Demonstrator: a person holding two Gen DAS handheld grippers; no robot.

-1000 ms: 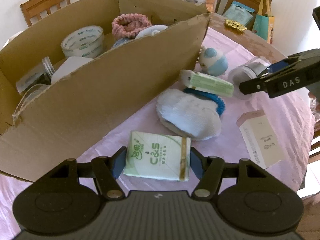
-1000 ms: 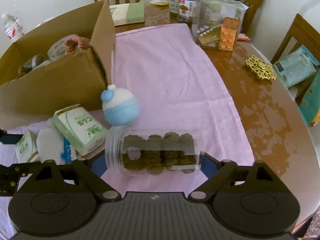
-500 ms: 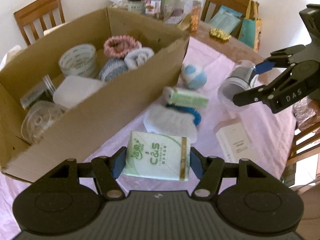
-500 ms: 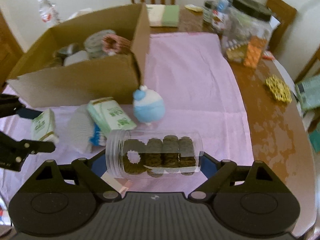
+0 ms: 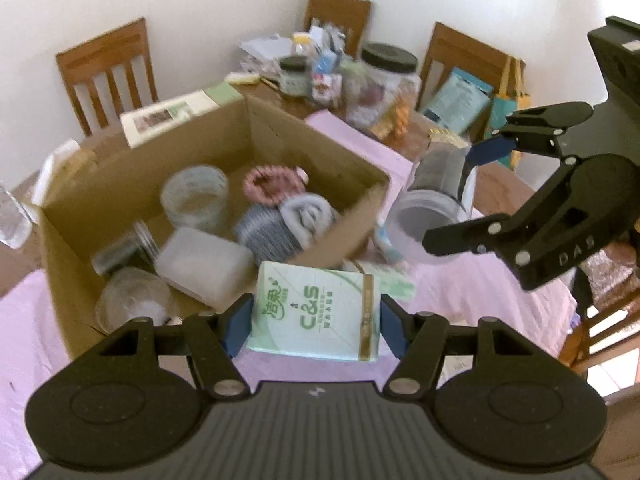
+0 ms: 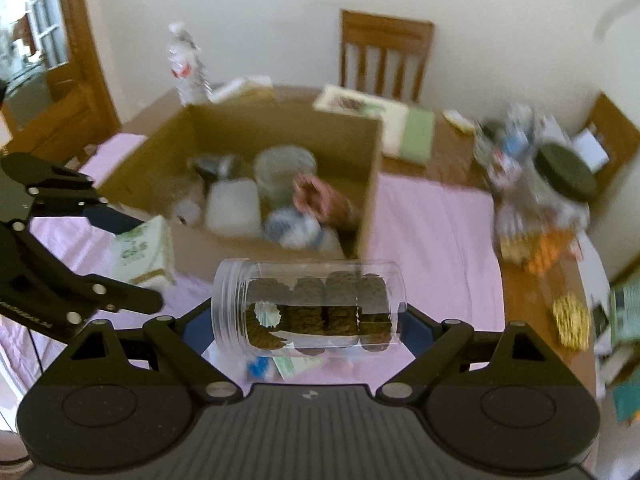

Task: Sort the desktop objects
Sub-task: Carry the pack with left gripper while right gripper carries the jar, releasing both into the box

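Left tongs [image 5: 316, 322] are clamped on 1 pale green soft tissue pack [image 5: 314, 314], blue pads on its 2 short sides, its long axis running across the tongs. Right tongs [image 6: 304, 326] are clamped endwise on 1 clear plastic jar of dark biscuits [image 6: 308, 306], lying on its side, long axis across the tongs. Both loads are held off the pink-clothed counter [image 6: 436, 232].

The deciding relation: the open brown cardboard box [image 5: 120, 184] lies forward of both tongs — left of centre for the left pair, which appears nearer to its front wall. Inside, roughly 7 items, blurred — 1 pink knitted ring [image 5: 274, 184] and 1 tape roll [image 5: 194, 196] among them.
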